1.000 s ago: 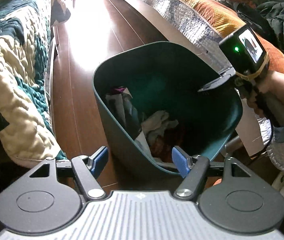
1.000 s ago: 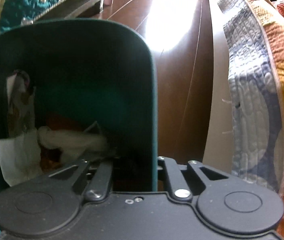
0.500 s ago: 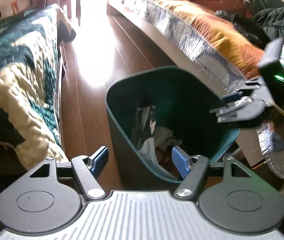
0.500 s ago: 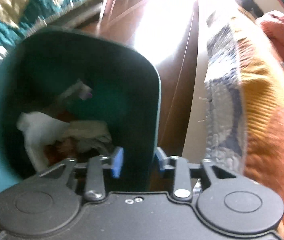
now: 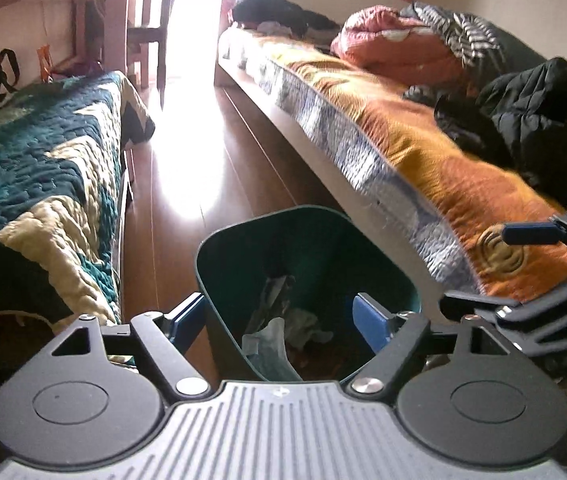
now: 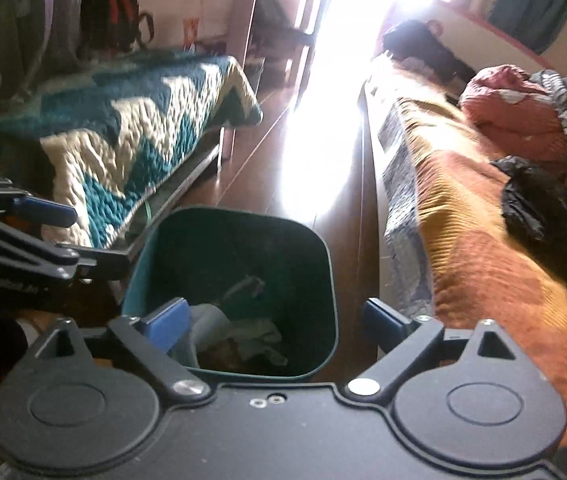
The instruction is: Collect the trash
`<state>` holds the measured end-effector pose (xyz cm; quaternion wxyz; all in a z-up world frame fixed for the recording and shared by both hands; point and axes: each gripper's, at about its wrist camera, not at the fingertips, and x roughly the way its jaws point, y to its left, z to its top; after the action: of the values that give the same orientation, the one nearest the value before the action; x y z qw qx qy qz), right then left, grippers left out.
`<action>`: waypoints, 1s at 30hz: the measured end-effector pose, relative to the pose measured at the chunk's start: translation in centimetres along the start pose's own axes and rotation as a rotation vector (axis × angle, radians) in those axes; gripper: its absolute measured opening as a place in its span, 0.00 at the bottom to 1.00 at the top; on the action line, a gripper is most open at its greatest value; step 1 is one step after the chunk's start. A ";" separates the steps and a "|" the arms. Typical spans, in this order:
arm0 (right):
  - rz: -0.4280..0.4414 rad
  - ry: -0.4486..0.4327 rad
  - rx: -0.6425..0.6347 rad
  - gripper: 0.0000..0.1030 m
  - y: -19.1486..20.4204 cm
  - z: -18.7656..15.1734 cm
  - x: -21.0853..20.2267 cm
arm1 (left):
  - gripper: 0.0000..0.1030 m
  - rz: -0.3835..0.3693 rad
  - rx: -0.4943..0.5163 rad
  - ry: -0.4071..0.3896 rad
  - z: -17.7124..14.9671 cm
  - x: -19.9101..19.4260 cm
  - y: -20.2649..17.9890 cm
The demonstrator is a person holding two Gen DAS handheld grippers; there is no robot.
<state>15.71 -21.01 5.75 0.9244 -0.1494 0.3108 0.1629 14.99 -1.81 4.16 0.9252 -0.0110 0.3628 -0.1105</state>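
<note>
A dark green trash bin (image 5: 219, 264) (image 6: 323, 280) stands on the wood floor between two beds. Inside lie crumpled white paper and wrappers (image 5: 303, 328) (image 6: 243, 336). My left gripper (image 5: 279, 316) hovers over the bin's near rim, its jaws opening and one blue pad on each side of the left wall without pressing on it. My right gripper (image 6: 275, 318) hangs above the bin, jaws opening wide with nothing between them. Each gripper also shows in the other's view: the right gripper (image 5: 503, 268) at the right edge, the left gripper (image 6: 59, 234) at the left edge.
A bed with a teal and cream quilt (image 5: 43, 168) borders the left. A bed with an orange cover (image 5: 423, 152) and piled dark clothes (image 5: 543, 120) borders the right. A bright strip of floor (image 5: 187, 168) runs between them towards a chair (image 5: 143, 40).
Both grippers have risen and drawn back from the bin. The right gripper went from shut inside the bin to wide open above it. The left jaws widened a little.
</note>
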 end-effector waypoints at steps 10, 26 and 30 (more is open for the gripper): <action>-0.004 -0.132 0.085 0.99 1.7 -2.1 -4.6 | 0.83 0.011 -0.008 -0.072 -0.1 -2.2 -0.2; 0.003 -0.197 0.167 1.00 1.1 -2.2 -4.3 | 0.84 0.013 0.035 -0.083 -0.3 -2.6 -0.9; -0.004 -0.174 0.179 1.00 1.0 -2.0 -3.8 | 0.84 0.020 0.029 -0.078 -0.3 -2.6 -0.7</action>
<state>11.37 -21.64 6.41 0.9579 -0.0521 0.2424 0.1448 12.79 -1.89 5.77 0.9398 0.0017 0.3250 -0.1059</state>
